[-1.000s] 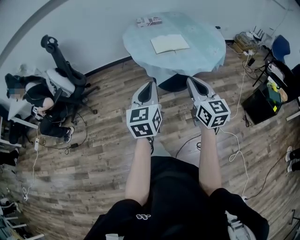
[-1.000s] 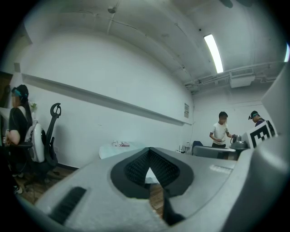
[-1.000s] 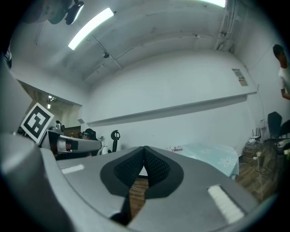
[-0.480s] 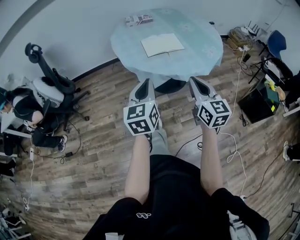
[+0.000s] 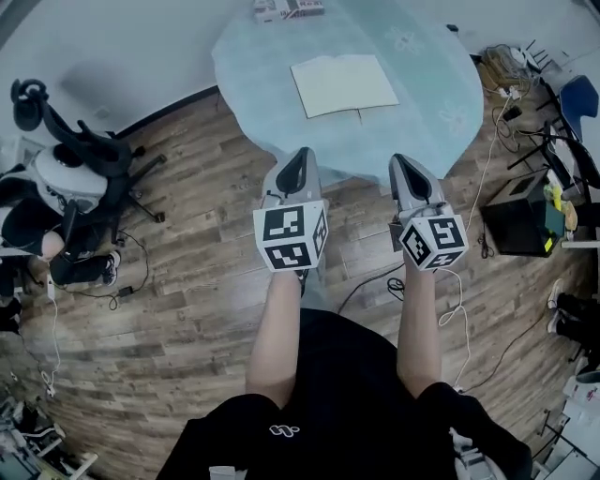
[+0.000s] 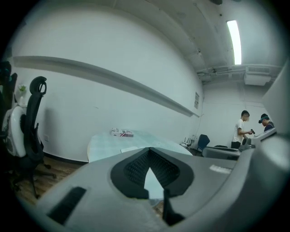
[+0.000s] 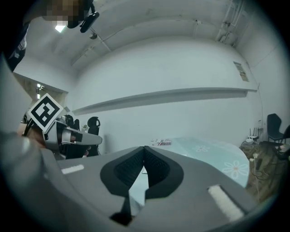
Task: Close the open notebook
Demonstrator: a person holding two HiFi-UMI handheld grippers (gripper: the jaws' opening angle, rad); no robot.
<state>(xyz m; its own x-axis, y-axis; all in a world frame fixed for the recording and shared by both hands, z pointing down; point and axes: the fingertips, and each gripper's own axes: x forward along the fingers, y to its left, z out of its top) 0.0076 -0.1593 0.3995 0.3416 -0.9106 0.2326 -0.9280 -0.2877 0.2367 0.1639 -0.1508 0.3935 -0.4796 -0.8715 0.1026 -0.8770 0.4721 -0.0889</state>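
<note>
The open notebook (image 5: 342, 84) lies flat with pale pages up on a round table with a light blue cloth (image 5: 422, 103). In the head view both grippers are held side by side just short of the table's near edge, pointing at it. My left gripper (image 5: 302, 155) is shut with nothing in it, and so is my right gripper (image 5: 401, 161). In the left gripper view the jaws (image 6: 148, 149) meet at the tip, with the notebook (image 6: 130, 148) a thin pale strip beyond. The right gripper view shows its jaws (image 7: 144, 147) closed and the table (image 7: 213, 156) ahead.
A small red-and-white box (image 5: 289, 9) sits at the table's far edge. An office chair (image 5: 66, 159) and a seated person (image 5: 28, 234) are at the left. Cables (image 5: 469, 281), a black case (image 5: 520, 220) and a blue chair (image 5: 581, 94) crowd the right. Two people (image 6: 242, 131) stand far off.
Both grippers have moved forward toward the table together, still shut. The table and notebook look larger and nearer in the head view.
</note>
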